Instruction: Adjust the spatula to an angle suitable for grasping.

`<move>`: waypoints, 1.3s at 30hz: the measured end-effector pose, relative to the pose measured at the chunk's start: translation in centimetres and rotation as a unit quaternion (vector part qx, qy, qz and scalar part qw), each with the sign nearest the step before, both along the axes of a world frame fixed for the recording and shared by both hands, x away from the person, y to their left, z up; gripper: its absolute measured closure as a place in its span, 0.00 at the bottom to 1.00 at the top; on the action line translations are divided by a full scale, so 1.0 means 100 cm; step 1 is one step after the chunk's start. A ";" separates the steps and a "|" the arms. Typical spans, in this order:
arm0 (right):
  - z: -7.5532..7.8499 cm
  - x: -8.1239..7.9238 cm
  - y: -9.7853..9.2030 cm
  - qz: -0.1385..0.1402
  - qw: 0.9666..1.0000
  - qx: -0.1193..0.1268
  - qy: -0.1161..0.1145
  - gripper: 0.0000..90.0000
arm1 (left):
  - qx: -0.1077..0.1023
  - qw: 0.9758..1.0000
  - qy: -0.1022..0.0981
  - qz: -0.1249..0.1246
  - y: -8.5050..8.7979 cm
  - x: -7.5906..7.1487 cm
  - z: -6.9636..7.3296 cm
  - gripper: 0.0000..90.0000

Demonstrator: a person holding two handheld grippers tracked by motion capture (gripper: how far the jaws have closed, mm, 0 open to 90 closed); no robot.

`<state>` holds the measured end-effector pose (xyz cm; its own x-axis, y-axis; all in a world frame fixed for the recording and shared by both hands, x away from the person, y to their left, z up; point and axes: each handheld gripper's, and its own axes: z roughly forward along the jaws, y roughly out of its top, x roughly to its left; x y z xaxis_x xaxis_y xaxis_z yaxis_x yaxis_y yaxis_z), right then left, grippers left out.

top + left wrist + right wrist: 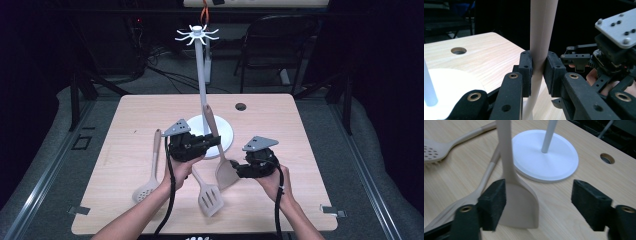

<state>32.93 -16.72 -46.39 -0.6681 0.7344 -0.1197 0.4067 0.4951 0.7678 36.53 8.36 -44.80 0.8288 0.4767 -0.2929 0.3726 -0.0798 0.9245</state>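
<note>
Between left gripper point(539, 75) pads: beige turner point(226, 172), plain solid blade, upright.

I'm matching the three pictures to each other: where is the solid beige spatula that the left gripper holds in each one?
High view: solid spatula right of centre, blade on the table, handle leaning up through the left gripper.
Left gripper view: its handle stands upright at centre, clamped between the jaws.
Right gripper view: left of centre, blade low.
Shared landmark: white round stand base.

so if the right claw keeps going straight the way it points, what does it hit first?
Likely the turner blade just ahead of the open right claw; beyond it, the stand base. Depth is unclear.
</note>
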 end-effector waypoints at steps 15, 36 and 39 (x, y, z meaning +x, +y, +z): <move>-0.009 0.013 -0.020 -0.023 0.999 -0.002 0.028 0.10 | 0.015 1.000 -0.025 -0.002 0.001 0.011 0.031 0.86; -0.012 0.019 -0.027 -0.038 0.998 -0.001 0.046 0.00 | 0.040 0.998 -0.043 -0.004 0.009 0.031 0.054 0.86; -0.013 0.019 -0.028 -0.042 0.998 0.005 0.050 0.00 | 0.042 0.998 -0.045 -0.003 0.010 0.034 0.057 0.86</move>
<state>34.86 -19.53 -47.74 -0.6117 0.7896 -0.0478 0.5222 0.4484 0.7254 39.95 9.35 -39.08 0.8526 0.4919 -0.1762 0.2873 -0.1596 0.9445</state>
